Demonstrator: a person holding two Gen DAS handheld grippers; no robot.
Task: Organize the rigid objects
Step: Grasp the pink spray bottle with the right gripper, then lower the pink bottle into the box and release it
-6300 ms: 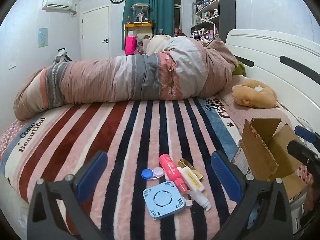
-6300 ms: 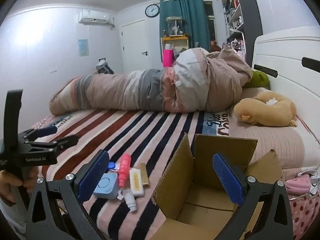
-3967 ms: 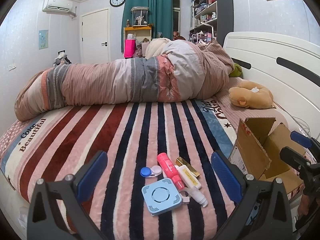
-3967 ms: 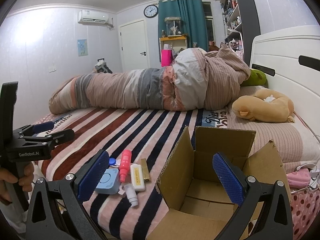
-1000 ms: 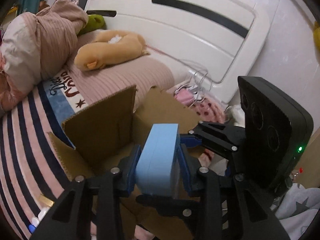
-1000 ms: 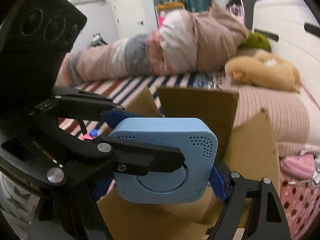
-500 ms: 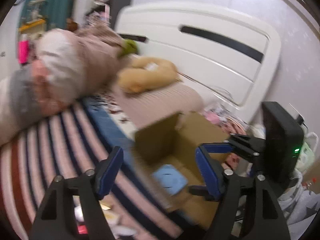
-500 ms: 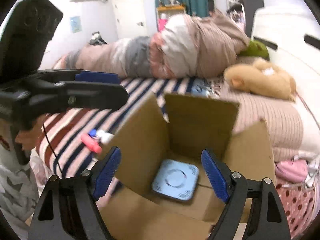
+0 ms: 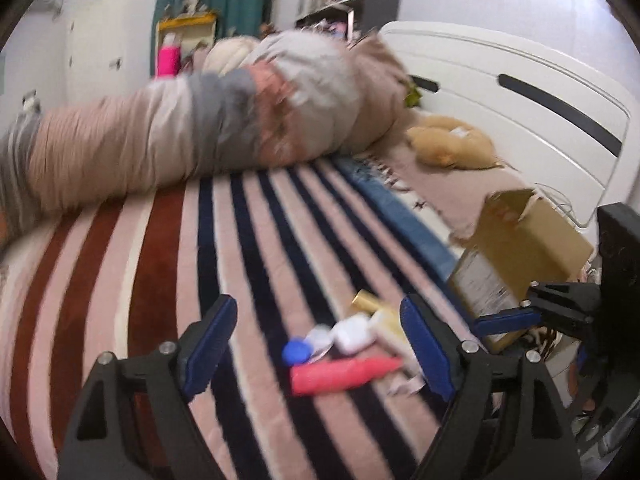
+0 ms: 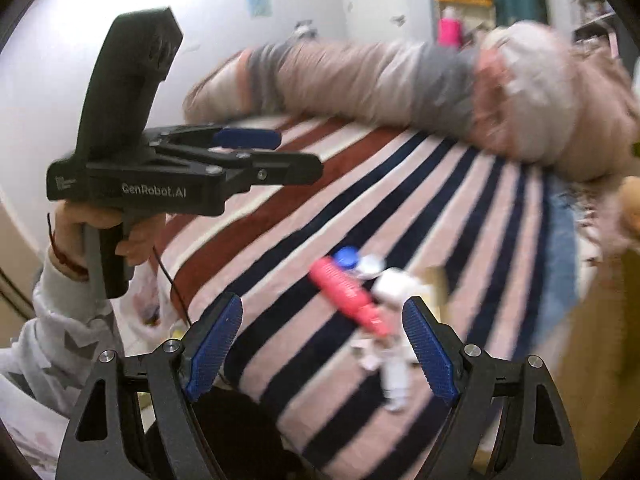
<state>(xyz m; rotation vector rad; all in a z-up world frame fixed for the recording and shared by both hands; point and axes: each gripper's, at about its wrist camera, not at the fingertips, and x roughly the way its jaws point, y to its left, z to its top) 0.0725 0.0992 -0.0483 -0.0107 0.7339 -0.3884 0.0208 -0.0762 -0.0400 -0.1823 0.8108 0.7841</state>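
Small items lie together on the striped blanket: a pink tube (image 9: 344,372) (image 10: 348,294), a blue and white contact lens case (image 9: 305,347) (image 10: 356,260), a white and yellow tube (image 9: 390,326) and a small white bottle (image 10: 394,380). My left gripper (image 9: 316,350) is open and empty, just above and in front of them. My right gripper (image 10: 320,346) is open and empty, near the same items from the other side. The cardboard box (image 9: 520,244) stands on the bed at the right. Both views are blurred by motion.
A rolled quilt (image 9: 200,136) lies across the far side of the bed. A tan plush toy (image 9: 452,148) lies by the white headboard (image 9: 520,92). The left gripper and the hand holding it show in the right wrist view (image 10: 192,168).
The left gripper carried the blue square case to the box and let it go inside. Both grippers have since swung back from the box toward the items on the blanket.
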